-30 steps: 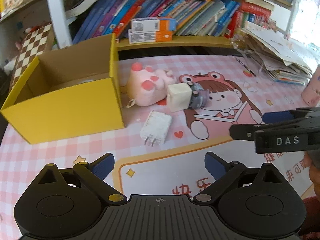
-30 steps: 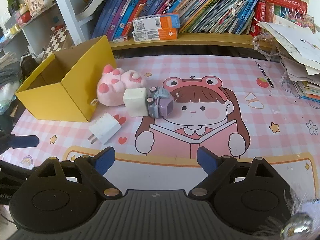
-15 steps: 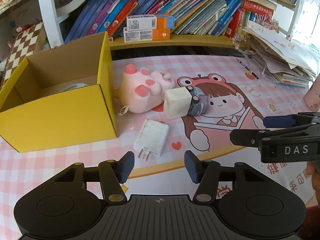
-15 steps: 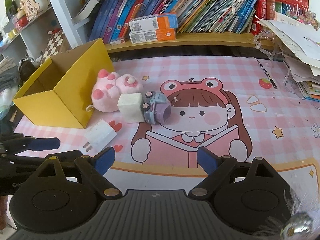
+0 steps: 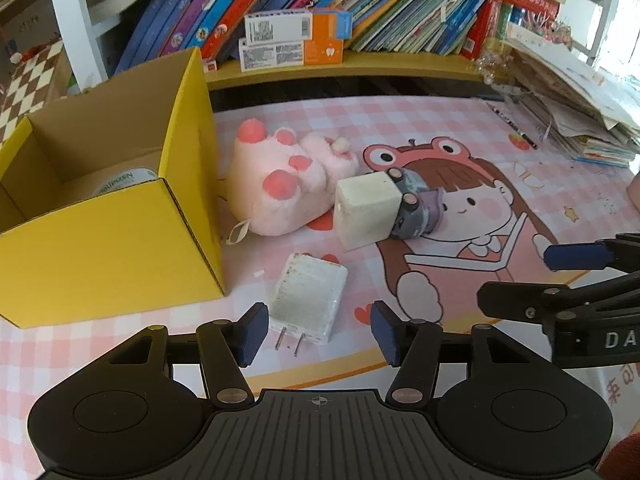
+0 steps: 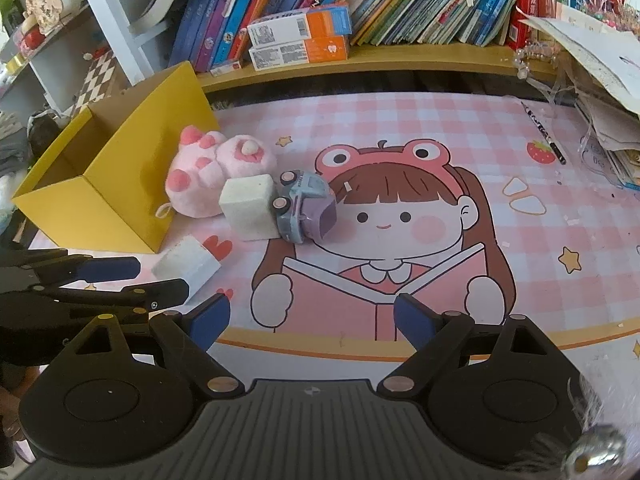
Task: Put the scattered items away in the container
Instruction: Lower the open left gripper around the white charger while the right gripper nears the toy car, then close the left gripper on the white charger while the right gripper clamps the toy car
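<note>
Left claw (image 5: 316,334): jaws approx half-width, straddling the prong end of the white charger (image 5: 308,298), which lies flat on the table (image 5: 460,120). Pads either side of it w/ gaps, no contact, nothing gripped. Yellow box (image 5: 112,248) sits up-left of this claw, open top, a round white item (image 5: 124,180) on its floor. Charger is just right of the box's near corner, not touching.

Ahead of left claw, slightly right: pink plush paw (image 5: 280,184) beside the box wall, then a white cube (image 5: 366,210) touching the plush, then a small blue-purple toy car (image 5: 416,208) tipped against the cube's right side.

Right claw (image 6: 312,318): jaws wide, empty, only the cartoon mat betw. the fingers. Cube + car are ahead-left of it, box far left. Left claw's fingers show at its left edge, over the charger.

Pencil (image 6: 544,132) far ahead-right, near the paper stack. Bookshelf (image 6: 360,56) runs behind the table.
</note>
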